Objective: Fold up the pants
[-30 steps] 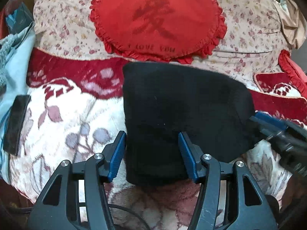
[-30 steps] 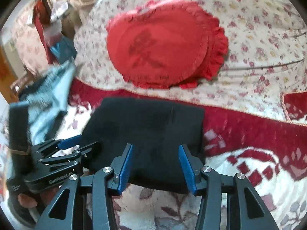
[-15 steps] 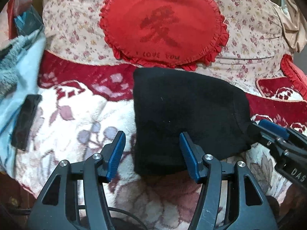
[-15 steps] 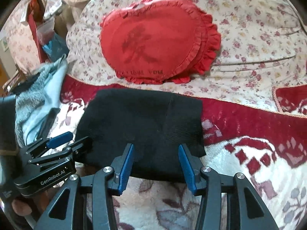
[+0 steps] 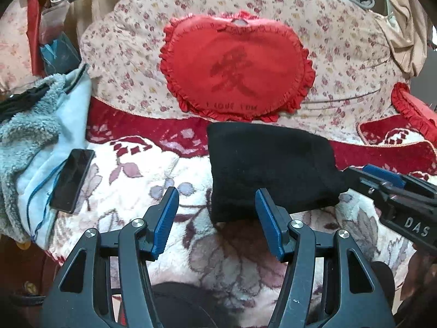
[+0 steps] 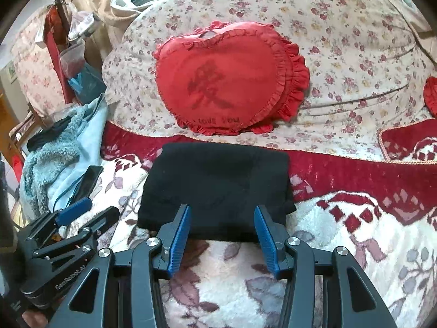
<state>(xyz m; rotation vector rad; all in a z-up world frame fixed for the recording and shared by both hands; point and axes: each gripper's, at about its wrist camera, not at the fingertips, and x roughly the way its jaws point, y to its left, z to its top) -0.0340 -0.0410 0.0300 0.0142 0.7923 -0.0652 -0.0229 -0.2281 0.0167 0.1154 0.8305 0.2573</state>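
Note:
The black pants (image 5: 267,169) lie folded into a compact rectangle on the red and white floral blanket (image 5: 153,169), in front of a red heart pillow. In the left wrist view my left gripper (image 5: 215,194) hovers open above the bundle's near left corner, touching nothing. My right gripper (image 5: 382,180) reaches in from the right by the bundle's right edge. Seen from the right wrist, the pants (image 6: 218,180) sit just beyond my open right gripper (image 6: 221,209), which holds nothing. The left gripper (image 6: 90,210) is off to their lower left, clear of the cloth.
A red heart pillow (image 5: 235,68) leans on a floral quilt (image 5: 341,54) behind the pants. A black phone (image 5: 71,180) with a cable rests on a pale blue fleece garment (image 5: 27,136) at the left. Another red cushion (image 5: 409,109) sits at the right.
Both grippers have drawn back and upward from the pants, which now sit farther off and smaller. The folded bundle has stayed in place, and both grippers stay open.

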